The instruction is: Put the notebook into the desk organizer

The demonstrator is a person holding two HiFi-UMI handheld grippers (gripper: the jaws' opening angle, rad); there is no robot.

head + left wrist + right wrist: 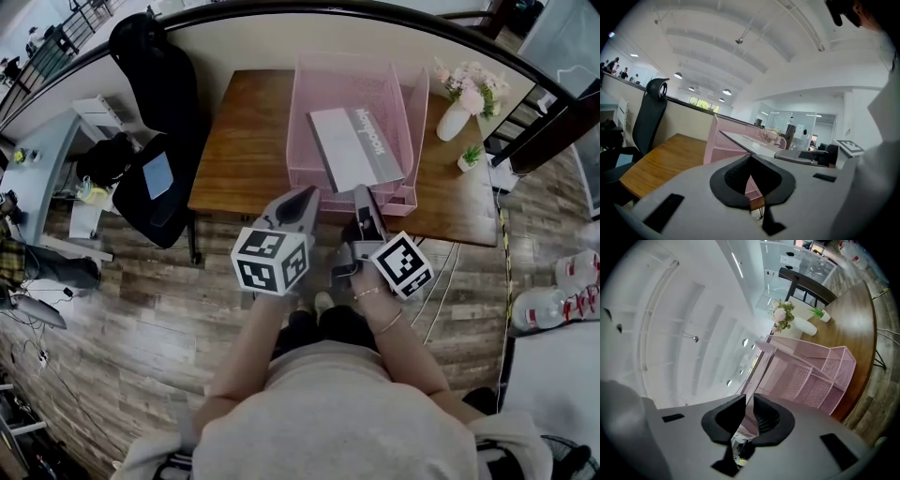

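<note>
A grey notebook (354, 145) lies slanted inside the pink mesh desk organizer (309, 94) on the wooden desk (239, 150). Both grippers hover side by side just off the desk's front edge, pointing at the organizer, clear of the notebook. The left gripper (306, 195) has its tips together with nothing in them. On the right gripper (364, 194) the jaws stand a narrow slit apart and hold nothing. From the left gripper (750, 158) the notebook (747, 140) shows as a flat slab over the organizer (723, 140). Past the right gripper (749, 398) the organizer (811, 376) is visible.
A white vase of flowers (455, 114) and a small potted plant (469, 157) stand at the desk's right end. A black office chair (155, 131) is left of the desk. Bottles (562, 286) and cables lie on the wooden floor at the right.
</note>
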